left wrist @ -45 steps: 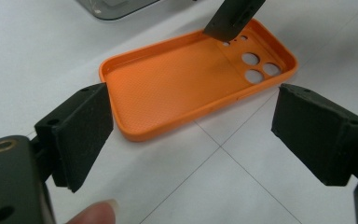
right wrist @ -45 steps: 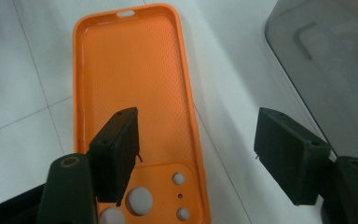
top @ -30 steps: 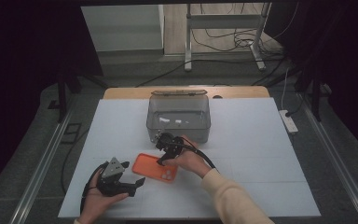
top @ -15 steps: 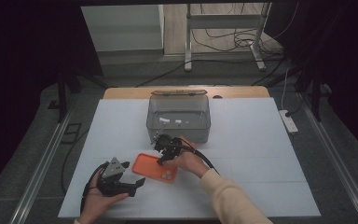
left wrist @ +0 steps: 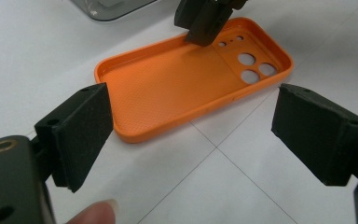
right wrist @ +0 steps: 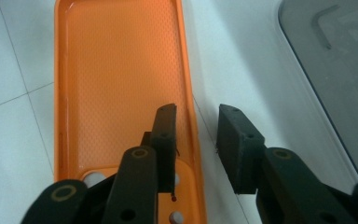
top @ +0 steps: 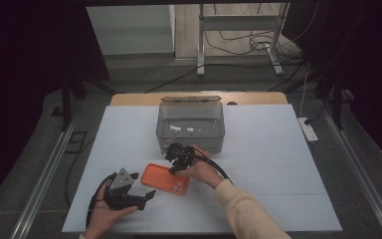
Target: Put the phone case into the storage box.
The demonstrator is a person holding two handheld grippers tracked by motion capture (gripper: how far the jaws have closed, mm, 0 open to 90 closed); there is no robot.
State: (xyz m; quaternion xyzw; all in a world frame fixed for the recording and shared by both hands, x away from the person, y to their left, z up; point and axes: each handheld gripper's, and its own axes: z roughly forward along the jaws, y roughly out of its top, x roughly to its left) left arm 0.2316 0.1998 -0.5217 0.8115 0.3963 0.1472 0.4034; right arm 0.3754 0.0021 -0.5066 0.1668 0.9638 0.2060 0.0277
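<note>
An orange phone case (top: 166, 179) (left wrist: 177, 88) (right wrist: 116, 70) lies open side up on the white table, camera holes toward the right hand. My right gripper (top: 175, 158) (right wrist: 196, 121) points down over its long side wall near those holes. One jaw stands inside the case and the other outside. The jaws have just been closing, with the wall between them and small gaps on both sides. In the left gripper view the right gripper (left wrist: 205, 23) shows at the case's far edge. My left gripper (top: 144, 185) (left wrist: 196, 109) is open, just short of the case's near end, gripping nothing.
A clear plastic box (top: 191, 127) (right wrist: 335, 70) with small white items stands just behind the case, close to the right gripper. A white power strip (top: 309, 129) lies at the table's right edge. White table surface (top: 278, 164) spreads to the right.
Both hands stay where they were. The right gripper's jaws look narrower around the case's side wall than a second ago. The case has not moved.
</note>
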